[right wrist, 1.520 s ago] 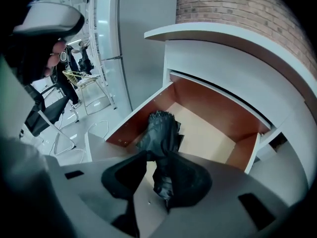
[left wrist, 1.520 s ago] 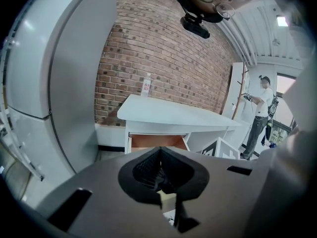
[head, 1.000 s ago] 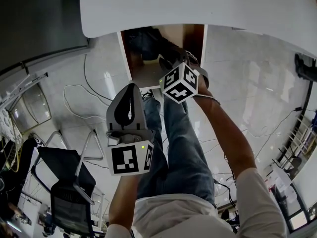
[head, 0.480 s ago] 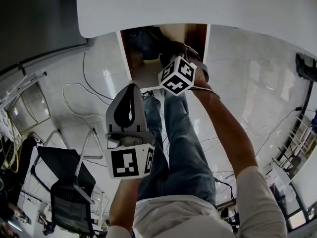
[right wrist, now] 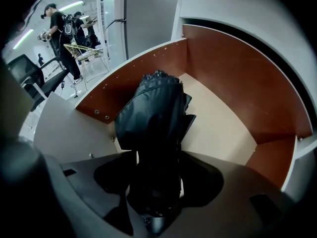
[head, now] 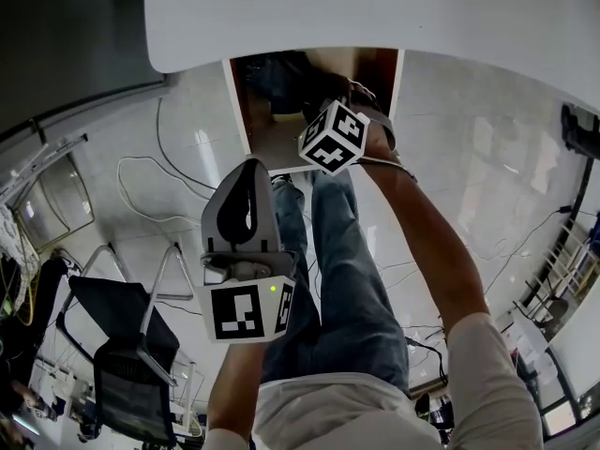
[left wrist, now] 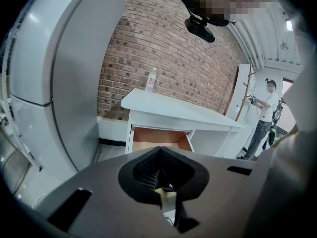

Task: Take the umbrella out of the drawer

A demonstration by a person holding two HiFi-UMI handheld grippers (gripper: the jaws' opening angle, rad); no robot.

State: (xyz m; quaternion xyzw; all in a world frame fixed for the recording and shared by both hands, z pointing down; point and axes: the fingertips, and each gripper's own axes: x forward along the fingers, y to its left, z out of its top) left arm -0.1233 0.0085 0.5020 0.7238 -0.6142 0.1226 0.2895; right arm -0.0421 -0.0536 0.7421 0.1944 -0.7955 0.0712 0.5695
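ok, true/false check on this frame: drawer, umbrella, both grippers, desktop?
1. The brown wooden drawer under the white desk is pulled open. True.
2. The black folded umbrella lies on the desktop. False: it lies inside the drawer.
3. The umbrella sits between the right gripper's jaws. True; the jaws are opening, not clamped on it.
4. The left gripper holds the umbrella. False: its jaws are together on nothing, back from the drawer.
5. A clear plastic bottle stands on the desk. True.
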